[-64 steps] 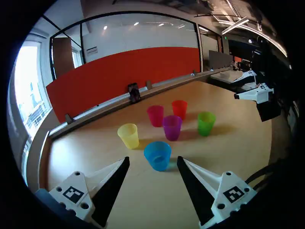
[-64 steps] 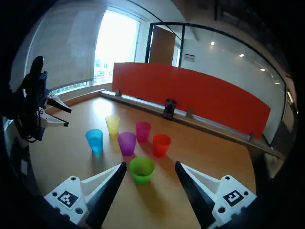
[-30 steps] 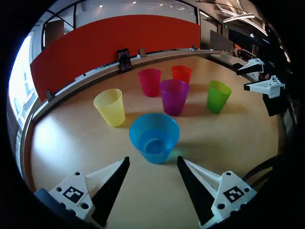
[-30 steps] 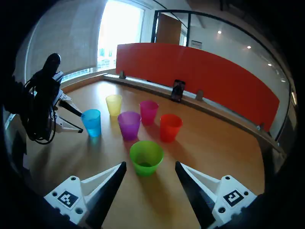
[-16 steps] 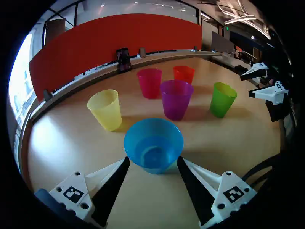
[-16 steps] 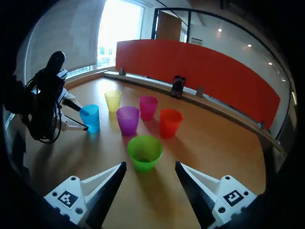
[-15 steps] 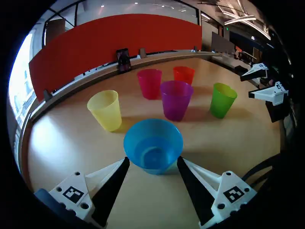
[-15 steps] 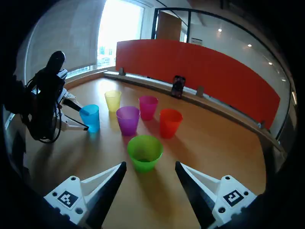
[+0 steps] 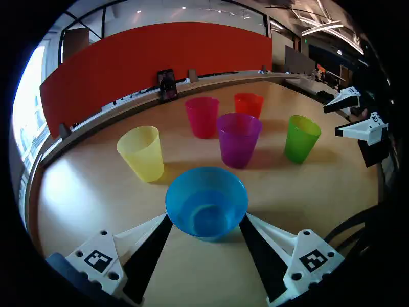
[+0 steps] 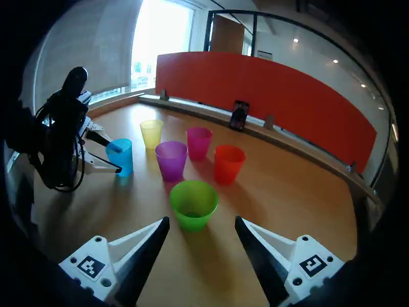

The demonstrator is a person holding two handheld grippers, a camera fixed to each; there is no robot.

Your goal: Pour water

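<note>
On the table (image 9: 317, 184), the left claw (image 9: 204, 217) gapes wide around the near blue cup (image 9: 206, 204), which may hold a little water, while the right claw (image 10: 202, 219), equally wide, hangs just short of the green cup (image 10: 194, 203); nothing lifted, pouring not yet begun.

On the bench (image 9: 76, 194), the nearest cup (image 9: 206, 207) is sitting between the jaws of the left gripper (image 9: 204, 219). A second cup (image 9: 141, 153) is standing behind it to the left, and a third cup (image 9: 237, 139) behind it, slightly right. A fourth cup (image 9: 202, 116) and a fifth cup (image 9: 248, 104) are standing side by side behind the third. A sixth cup (image 9: 301, 138) is standing to the right, just ahead of the right gripper (image 9: 331, 122)'s jaws. A phone (image 9: 167, 85) is leaning on the ledge (image 9: 128, 100) at the far edge, before a partition (image 9: 153, 56).
</note>
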